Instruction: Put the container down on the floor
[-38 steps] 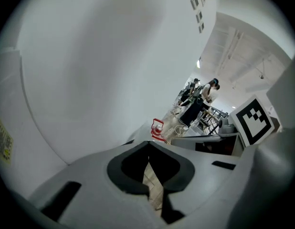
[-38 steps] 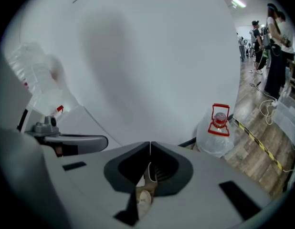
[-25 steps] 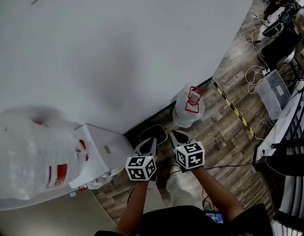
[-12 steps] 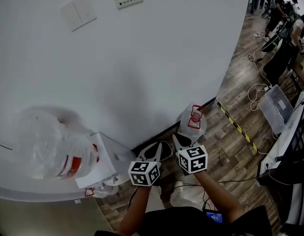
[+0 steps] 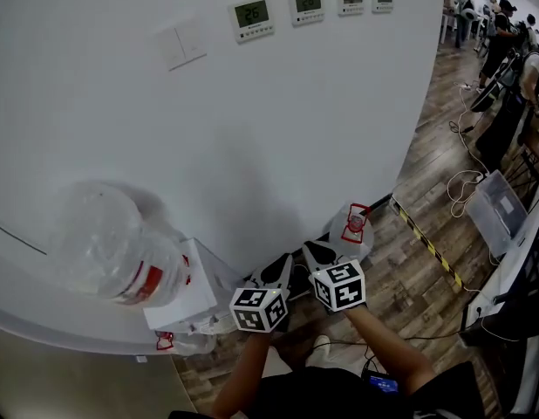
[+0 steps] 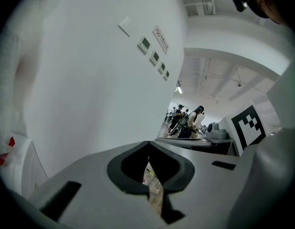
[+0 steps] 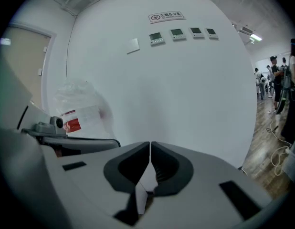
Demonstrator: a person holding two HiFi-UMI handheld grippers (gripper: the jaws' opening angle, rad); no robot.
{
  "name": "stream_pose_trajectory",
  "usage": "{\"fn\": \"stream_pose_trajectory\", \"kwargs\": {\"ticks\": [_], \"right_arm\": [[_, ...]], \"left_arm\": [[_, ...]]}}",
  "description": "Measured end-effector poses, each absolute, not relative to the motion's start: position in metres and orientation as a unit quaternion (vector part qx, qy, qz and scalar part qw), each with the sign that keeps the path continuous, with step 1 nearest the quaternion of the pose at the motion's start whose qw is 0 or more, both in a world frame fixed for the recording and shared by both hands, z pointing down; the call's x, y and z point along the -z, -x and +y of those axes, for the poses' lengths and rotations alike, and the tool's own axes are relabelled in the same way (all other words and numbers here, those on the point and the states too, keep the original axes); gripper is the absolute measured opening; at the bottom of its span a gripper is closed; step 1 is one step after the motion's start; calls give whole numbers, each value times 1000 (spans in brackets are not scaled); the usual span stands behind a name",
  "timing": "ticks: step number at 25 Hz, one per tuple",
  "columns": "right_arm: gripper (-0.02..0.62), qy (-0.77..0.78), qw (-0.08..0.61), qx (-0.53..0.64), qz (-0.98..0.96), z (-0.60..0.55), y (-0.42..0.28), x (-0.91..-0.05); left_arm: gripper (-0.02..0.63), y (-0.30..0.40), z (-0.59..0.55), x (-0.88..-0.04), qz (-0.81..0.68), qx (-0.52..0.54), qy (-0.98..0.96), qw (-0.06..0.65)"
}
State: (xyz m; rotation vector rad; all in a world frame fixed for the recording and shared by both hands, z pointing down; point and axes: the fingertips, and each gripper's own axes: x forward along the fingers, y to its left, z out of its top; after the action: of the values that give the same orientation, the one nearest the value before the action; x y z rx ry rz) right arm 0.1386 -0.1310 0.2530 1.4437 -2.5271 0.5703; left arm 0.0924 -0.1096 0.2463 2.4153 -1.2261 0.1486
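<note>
The container is a clear water jug (image 5: 352, 228) with a red and white label. It stands on the wood floor against the white wall, just beyond my right gripper (image 5: 315, 250). My left gripper (image 5: 283, 265) is beside it on the left. Both are shut with nothing between the jaws, as the left gripper view (image 6: 148, 149) and the right gripper view (image 7: 150, 149) show. Neither touches the jug. A second, larger clear jug (image 5: 112, 243) with a red label sits upside down on a white dispenser (image 5: 198, 288) at the left; it also shows in the right gripper view (image 7: 80, 109).
Thermostats (image 5: 252, 14) and a light switch (image 5: 184, 44) hang on the wall. Yellow-black tape (image 5: 426, 247) crosses the floor. A clear plastic box (image 5: 492, 209) and cables (image 5: 457, 182) lie at the right. People (image 5: 505, 24) stand far right.
Both grippers have risen together, still shut and empty. The head view has tilted up, bringing the thermostats and switch into sight. The floor jug has stayed in place.
</note>
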Motion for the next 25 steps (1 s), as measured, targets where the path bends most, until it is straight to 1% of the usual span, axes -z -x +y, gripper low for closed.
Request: {"fn": "stream_pose_trajectory", "kwargs": {"ticks": [12, 20, 25], "right_arm": [[34, -505, 46, -159, -847, -99, -90, -192], [34, -518, 35, -140, -843, -53, -45, -165], [34, -528, 22, -130, -839, -28, -28, -145]], "left_arm": [[18, -25, -78, -191, -453, -54, -879, 139], [18, 17, -38, -157, -444, -28, -888, 115], [18, 32, -12, -145, -426, -19, -898, 111]]}}
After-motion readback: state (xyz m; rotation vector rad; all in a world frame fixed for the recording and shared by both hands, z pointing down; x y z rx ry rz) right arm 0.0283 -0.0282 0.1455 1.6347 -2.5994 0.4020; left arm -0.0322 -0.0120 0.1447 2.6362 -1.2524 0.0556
